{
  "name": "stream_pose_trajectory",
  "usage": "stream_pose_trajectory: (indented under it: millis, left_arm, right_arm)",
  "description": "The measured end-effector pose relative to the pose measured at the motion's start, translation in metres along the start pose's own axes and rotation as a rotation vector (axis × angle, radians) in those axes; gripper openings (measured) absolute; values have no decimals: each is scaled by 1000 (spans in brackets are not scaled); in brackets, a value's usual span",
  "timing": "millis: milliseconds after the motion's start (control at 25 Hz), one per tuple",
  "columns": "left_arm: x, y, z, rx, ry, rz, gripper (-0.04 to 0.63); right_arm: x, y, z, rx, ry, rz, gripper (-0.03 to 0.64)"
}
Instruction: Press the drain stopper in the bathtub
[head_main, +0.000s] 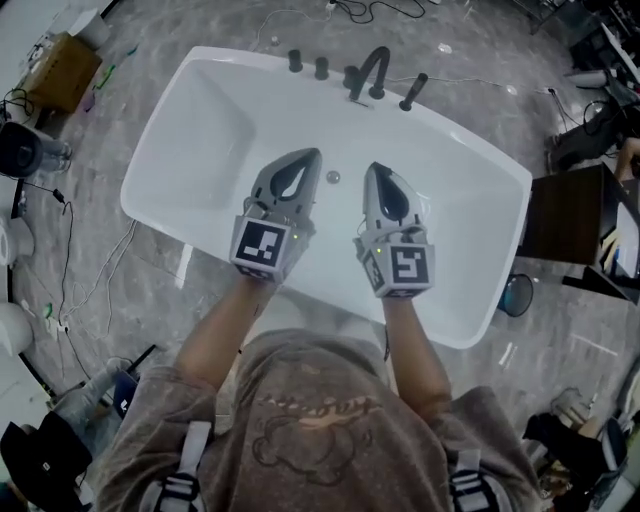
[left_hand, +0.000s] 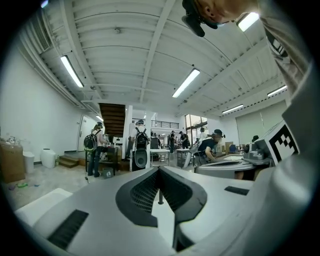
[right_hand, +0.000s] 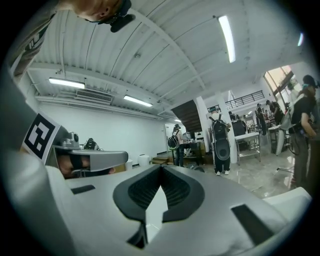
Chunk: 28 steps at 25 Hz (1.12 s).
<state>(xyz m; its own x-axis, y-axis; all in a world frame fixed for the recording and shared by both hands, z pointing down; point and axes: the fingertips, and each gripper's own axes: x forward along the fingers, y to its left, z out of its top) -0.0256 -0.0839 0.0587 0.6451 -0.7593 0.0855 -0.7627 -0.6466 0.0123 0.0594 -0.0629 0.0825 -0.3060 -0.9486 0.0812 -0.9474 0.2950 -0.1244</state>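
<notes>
In the middle of the frame, a person holds two grippers over the white tub (head_main: 200, 130). The left gripper (head_main: 315, 153) and the right gripper (head_main: 371, 168) both have their jaws pressed together, with nothing in them. The small round stopper (head_main: 333, 177) shows between their tips. The tap (head_main: 372, 72) stands at the top rim.

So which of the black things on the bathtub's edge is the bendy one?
The spout, arching over the bathtub. The knobs left of it are short stubs; the handle on its right is a straight stick.
</notes>
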Motion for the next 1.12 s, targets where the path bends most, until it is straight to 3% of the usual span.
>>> stream_pose_trajectory:
  millis: [440,1120]
  left_arm:
    - [46,44,-70,-14,-9,-66,3]
    - [89,108,-219,-20,23,-96,3]
  right_arm:
    - [58,-16,-69,-19,36,-53,2]
    - [138,-17,-208,-33,83,-59,2]
